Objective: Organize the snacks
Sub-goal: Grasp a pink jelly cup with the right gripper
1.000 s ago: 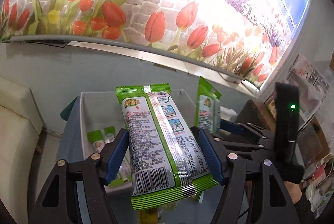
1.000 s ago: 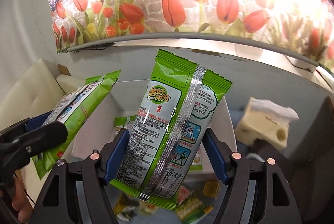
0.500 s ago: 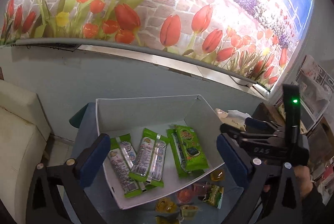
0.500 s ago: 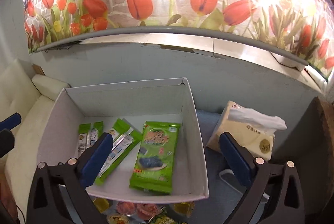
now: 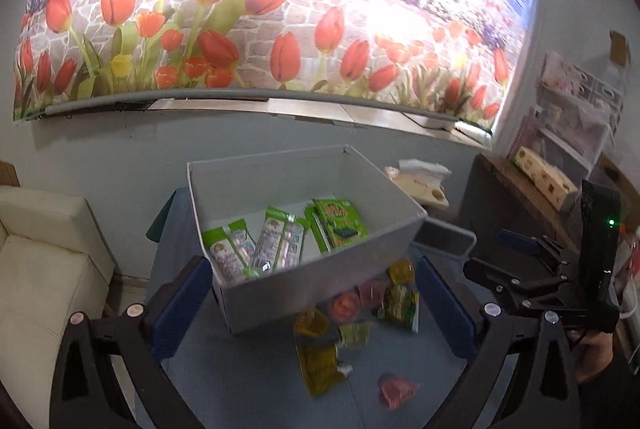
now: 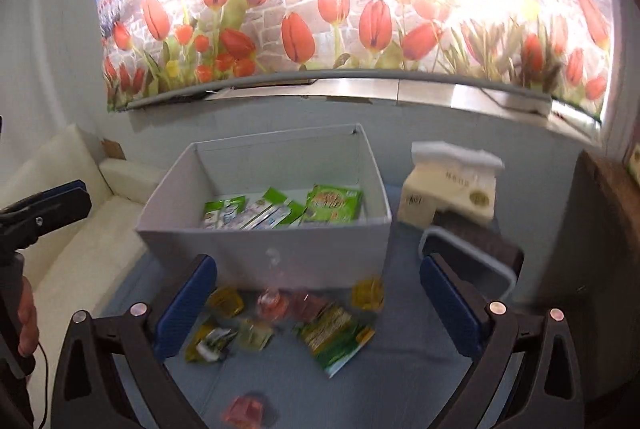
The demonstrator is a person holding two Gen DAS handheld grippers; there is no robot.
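A white box (image 5: 320, 277) stands on the blue table, and several green snack packets (image 5: 280, 245) lie flat inside it. My left gripper (image 5: 310, 265) hangs open in front of the box with nothing between its fingers. Loose snacks lie below the box's front wall: a yellow packet (image 5: 320, 365), a green packet (image 5: 398, 303) and small jelly cups (image 5: 346, 305). In the right wrist view my right gripper (image 6: 316, 263) is also open and empty, before the same box (image 6: 280, 253). Beneath it lie a green packet (image 6: 332, 337) and jelly cups (image 6: 226, 303).
A tissue pack (image 6: 452, 189) sits to the right of the box, with a dark, grey-rimmed container (image 6: 472, 253) in front of it. A white sofa (image 5: 40, 269) is on the left, a wooden shelf (image 5: 520, 181) on the right. The tulip mural wall rises behind.
Both grippers held a green packet a second ago, then opened wide; the packets now lie in the box. Both have drawn back, so the box looks farther off and the loose snacks show.
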